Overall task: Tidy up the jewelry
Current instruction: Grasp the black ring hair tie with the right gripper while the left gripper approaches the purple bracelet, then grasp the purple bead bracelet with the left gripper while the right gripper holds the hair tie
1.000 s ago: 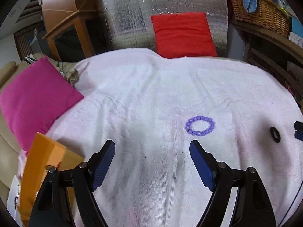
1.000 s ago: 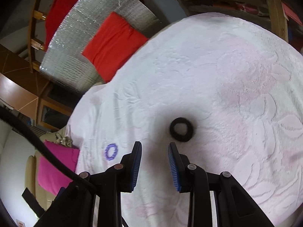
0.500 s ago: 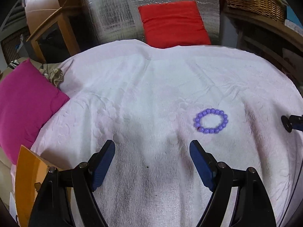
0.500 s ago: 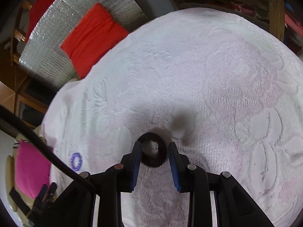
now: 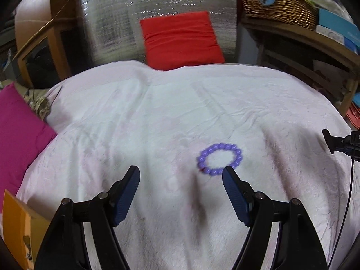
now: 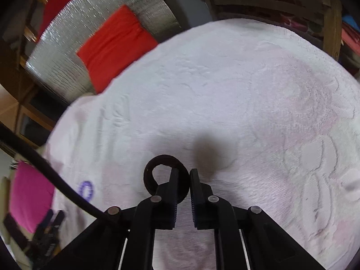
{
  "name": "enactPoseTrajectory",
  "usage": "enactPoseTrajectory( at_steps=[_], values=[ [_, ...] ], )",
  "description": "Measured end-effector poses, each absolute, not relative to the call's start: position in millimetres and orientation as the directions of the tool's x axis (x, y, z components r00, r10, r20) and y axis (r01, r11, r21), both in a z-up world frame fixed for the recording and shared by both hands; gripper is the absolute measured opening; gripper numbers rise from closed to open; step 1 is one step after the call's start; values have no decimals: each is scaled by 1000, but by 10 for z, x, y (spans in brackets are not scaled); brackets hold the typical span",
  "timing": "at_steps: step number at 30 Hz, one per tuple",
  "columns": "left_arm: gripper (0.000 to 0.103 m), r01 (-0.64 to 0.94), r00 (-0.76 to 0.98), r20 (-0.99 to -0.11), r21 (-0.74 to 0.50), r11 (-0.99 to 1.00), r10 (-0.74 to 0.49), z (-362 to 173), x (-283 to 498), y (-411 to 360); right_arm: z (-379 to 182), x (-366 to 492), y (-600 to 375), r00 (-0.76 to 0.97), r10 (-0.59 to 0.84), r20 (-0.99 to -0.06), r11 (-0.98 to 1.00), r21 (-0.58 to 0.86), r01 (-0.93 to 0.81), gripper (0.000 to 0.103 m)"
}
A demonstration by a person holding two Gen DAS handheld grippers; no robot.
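At the far left of the left wrist view a magenta cushion [image 5: 20, 132] lies at the edge of the pale pink bedspread [image 5: 157, 117], with an orange box [image 5: 20, 231] below it in the corner. The left gripper [image 5: 181, 173] hovers over the spread with its blue pads wide apart and nothing between them. The purple bead bracelet [image 5: 220, 159] lies flat on the spread just ahead of the right-hand pad [image 5: 234, 193], whose tip overlaps its near rim in the view; whether they touch cannot be told. A red cushion [image 5: 180, 40] leans on a silver foil sheet [image 5: 157, 18] behind the bed, and a wicker basket [image 5: 279, 2] sits on a shelf to the right. At the right edge the right gripper [image 5: 327, 141] shows as a dark tip. In its own view the right gripper [image 6: 184, 173] is nearly closed, pinching the right side of a black ring [image 6: 165, 177], which is held just above the spread with its shadow beside it.
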State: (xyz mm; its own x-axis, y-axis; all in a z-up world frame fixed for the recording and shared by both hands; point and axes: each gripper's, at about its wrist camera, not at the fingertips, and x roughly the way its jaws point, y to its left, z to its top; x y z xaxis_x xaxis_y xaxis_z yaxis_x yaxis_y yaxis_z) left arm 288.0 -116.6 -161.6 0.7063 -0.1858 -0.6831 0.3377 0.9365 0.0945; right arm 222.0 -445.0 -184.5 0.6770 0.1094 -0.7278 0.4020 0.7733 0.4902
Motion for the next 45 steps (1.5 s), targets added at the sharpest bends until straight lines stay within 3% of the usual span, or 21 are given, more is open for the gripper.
enactPoseTrajectory(
  at_steps=[5,16,17,20,22,24,30,37,45],
  values=[
    [76,400,698,-681,113,909,-223,-1673,2992,-1342,-1839,2272,-4332,677,137,-723,772,506,384,11],
    [76,525,568,-768,62,849,-295,-1927,3238,-1706,-1911,2405,-4208,668,149,-729,784,498,369,11],
    [74,528,561,-773,61,847,-294,-1946,3250,-1720,-1921,2417,-4198,666,153,-730,785,499,367,11],
    [53,536,510,-796,-2,844,-326,-1995,3327,-1733,-1933,2446,-4179,664,152,-732,793,491,360,11],
    [34,536,487,-804,-33,844,-341,-1982,3351,-1739,-1940,2464,-4152,662,155,-733,799,487,353,11],
    [24,534,485,-807,-32,845,-337,-1974,3337,-1747,-1941,2477,-4128,659,161,-734,803,486,345,11],
    [11,528,454,-826,-54,847,-336,-1921,3245,-1739,-1866,2432,-4095,675,159,-720,812,485,326,11],
    [10,522,432,-838,-68,850,-333,-1824,2957,-1659,-1727,2369,-3972,694,175,-699,823,491,287,11],
    [10,490,517,-809,11,871,-281,-1619,2487,-1498,-1621,2326,-3682,694,230,-683,835,505,220,11]
  ],
)
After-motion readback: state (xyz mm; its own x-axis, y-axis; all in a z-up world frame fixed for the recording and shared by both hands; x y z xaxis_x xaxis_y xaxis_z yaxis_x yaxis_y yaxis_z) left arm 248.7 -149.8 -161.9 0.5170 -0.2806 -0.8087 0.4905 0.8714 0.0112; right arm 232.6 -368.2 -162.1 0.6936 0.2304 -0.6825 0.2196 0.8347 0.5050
